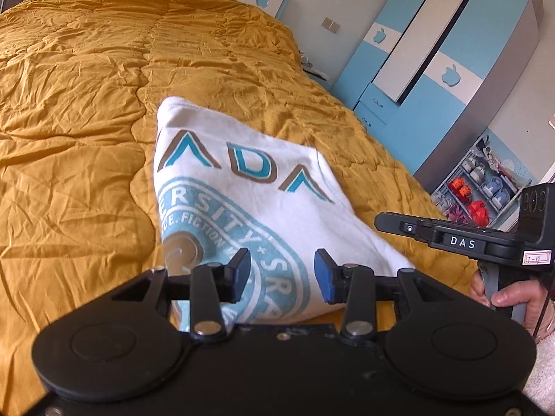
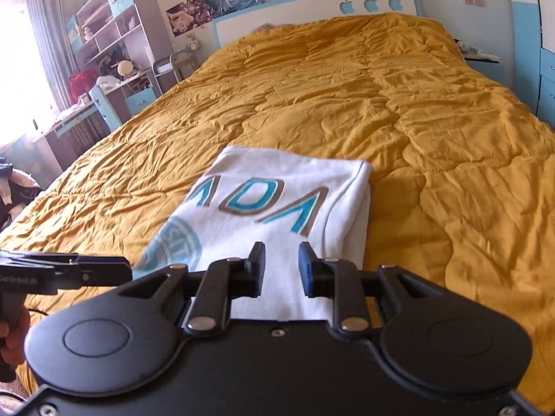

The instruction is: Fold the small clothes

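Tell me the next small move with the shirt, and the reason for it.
Probably lower both grippers to the shirt's near edge and pinch it, to fold it away over itself. The left gripper and right gripper both stand open above that edge, holding nothing. The shirt lies on the quilt as a long strip, sides already folded in, so a crosswise fold seems due.

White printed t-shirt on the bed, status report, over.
Left gripper open, right gripper open, neither gripping. White printed t-shirt lies folded on mustard quilted bedspread. Nothing in the way.
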